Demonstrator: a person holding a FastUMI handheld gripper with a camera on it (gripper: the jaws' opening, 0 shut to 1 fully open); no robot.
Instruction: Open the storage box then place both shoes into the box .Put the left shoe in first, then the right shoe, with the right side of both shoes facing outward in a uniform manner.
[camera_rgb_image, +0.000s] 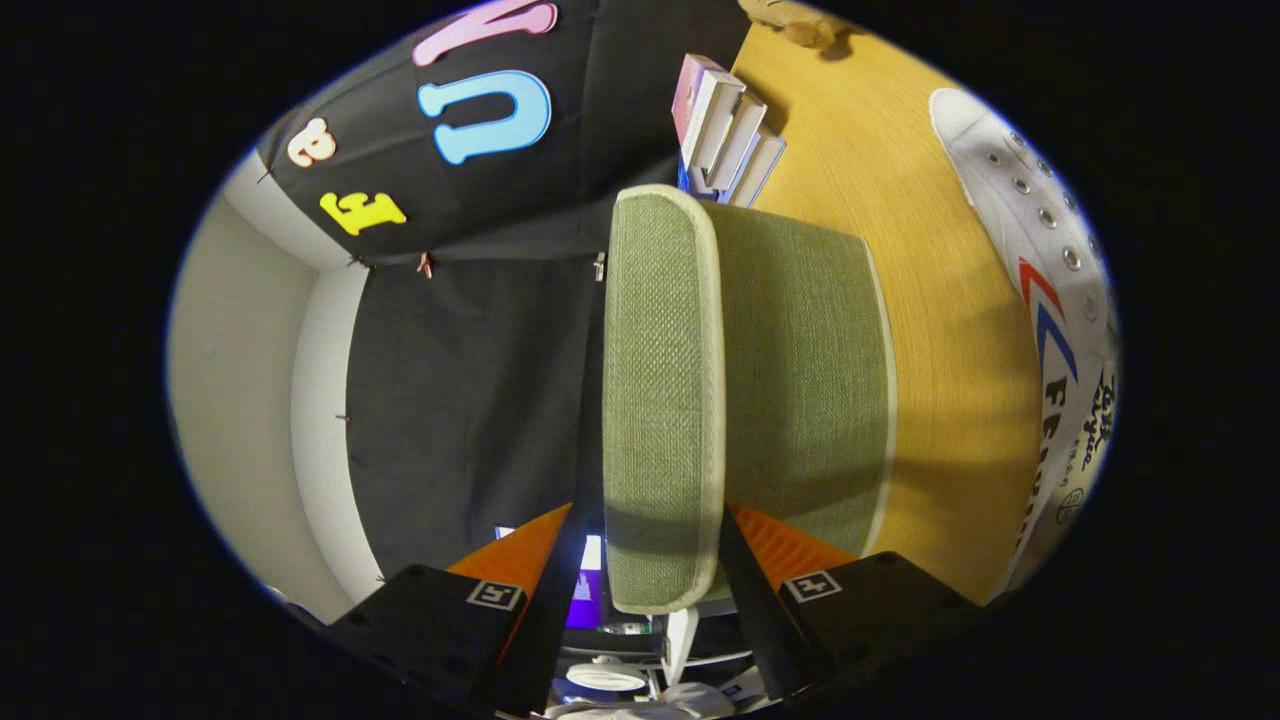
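The view is rolled sideways, so the wooden table (950, 330) runs up the right. On it stands a green fabric storage box (800, 380) with cream piping. Its lid (660, 380) is down and lies between my fingers. My gripper (650, 512) straddles the lid's near edge: one finger (775, 545) rests against the seam under the lid, while the other finger (520, 555) stands a small gap off the lid's top. The jaws are open. A white canvas shoe (1050, 290) with red and blue stripes lies on the table beside the box.
A stack of books (725, 130) stands on the table beyond the box. A tan object (800, 25) sits at the table's far end. Black cloth wall (470, 400) hangs behind the box, with a pale wall (240, 380) past it.
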